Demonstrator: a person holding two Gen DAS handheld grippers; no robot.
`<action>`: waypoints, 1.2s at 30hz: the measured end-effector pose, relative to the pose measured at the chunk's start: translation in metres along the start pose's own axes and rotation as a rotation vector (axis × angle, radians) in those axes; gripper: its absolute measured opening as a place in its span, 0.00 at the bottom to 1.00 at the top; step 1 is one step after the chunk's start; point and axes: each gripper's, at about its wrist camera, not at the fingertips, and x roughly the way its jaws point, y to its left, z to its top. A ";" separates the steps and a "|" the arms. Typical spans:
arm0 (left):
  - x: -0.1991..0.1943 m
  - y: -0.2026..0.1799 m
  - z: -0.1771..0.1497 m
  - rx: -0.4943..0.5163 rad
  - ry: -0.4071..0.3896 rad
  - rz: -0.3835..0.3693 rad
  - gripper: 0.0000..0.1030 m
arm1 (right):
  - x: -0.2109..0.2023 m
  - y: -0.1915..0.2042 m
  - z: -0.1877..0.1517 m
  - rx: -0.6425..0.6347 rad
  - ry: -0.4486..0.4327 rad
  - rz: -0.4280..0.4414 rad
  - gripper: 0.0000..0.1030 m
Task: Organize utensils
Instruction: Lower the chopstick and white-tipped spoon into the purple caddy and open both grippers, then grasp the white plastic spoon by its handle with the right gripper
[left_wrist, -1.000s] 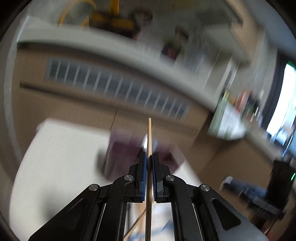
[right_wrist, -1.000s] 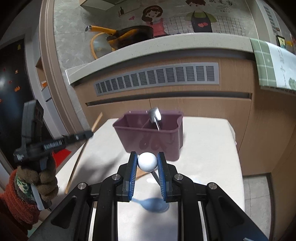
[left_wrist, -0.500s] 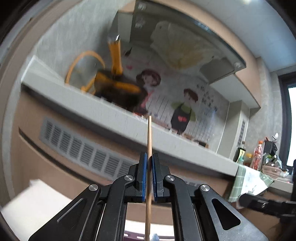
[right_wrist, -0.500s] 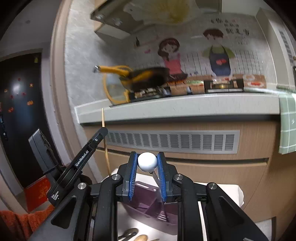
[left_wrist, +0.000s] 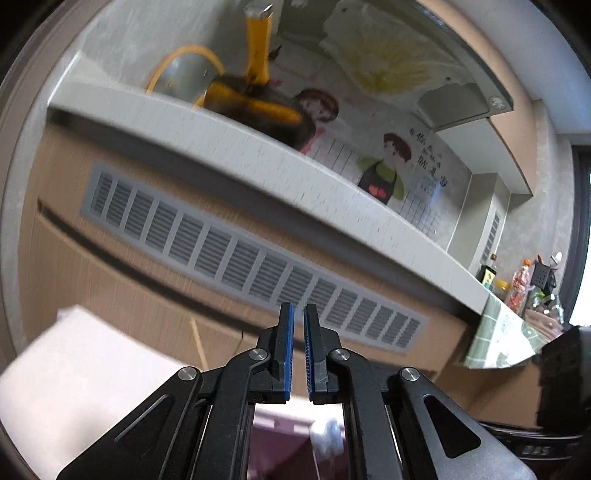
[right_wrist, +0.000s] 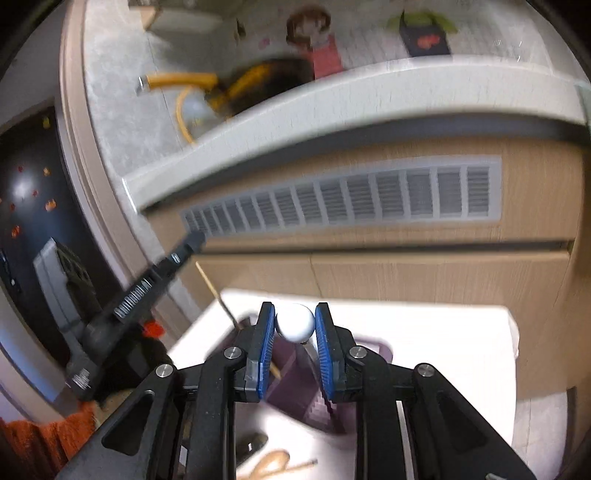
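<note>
A wooden chopstick (right_wrist: 218, 295) stands tilted in the purple utensil holder (right_wrist: 295, 391), clear of the left gripper (left_wrist: 298, 325), whose fingers have just been parting and now stand slightly apart with nothing between them. To its right, the right gripper (right_wrist: 295, 325) is clamped on the white ball end of a utensil (right_wrist: 296, 326), its fingers just easing, poised over the holder. A wooden spoon (right_wrist: 275, 461) lies on the white tabletop (right_wrist: 443, 350), apparently unsorted.
</note>
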 end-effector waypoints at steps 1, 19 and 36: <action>-0.002 0.002 0.000 -0.003 0.024 0.000 0.08 | 0.000 -0.001 -0.003 0.009 0.005 0.001 0.22; -0.107 0.029 -0.090 0.091 0.444 0.165 0.20 | -0.053 0.008 -0.117 -0.029 0.178 -0.192 0.27; -0.132 0.023 -0.129 0.155 0.658 0.107 0.20 | -0.059 -0.042 -0.184 0.277 0.252 -0.222 0.27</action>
